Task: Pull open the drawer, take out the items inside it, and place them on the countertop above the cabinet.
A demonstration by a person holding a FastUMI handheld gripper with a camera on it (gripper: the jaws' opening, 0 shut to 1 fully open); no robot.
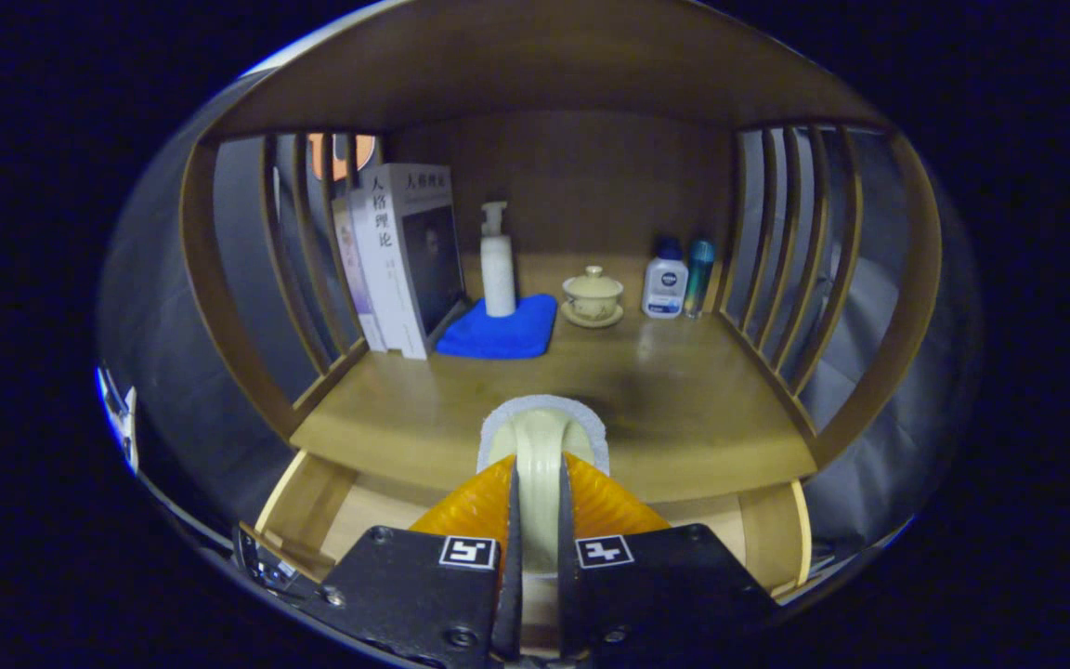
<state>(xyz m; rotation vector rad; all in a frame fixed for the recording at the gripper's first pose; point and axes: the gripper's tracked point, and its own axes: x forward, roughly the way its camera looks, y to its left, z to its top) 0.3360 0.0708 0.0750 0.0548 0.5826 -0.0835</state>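
My gripper [540,488] is shut on a cream round item with a pale grey rim [542,432], held on edge between both fingers. The item hangs over the front edge of the wooden countertop [702,418]. Below the fingers the drawer [301,506] stands pulled open, its light wooden side walls showing on both sides of them. The fingers and the item hide most of the drawer's inside.
At the back of the countertop stand books [400,260], a white pump bottle [497,265] on a blue cloth [502,333], a lidded tea bowl on a saucer [593,295] and two small bottles [667,283]. Slatted wooden sides [790,251] enclose the shelf, under a wooden top.
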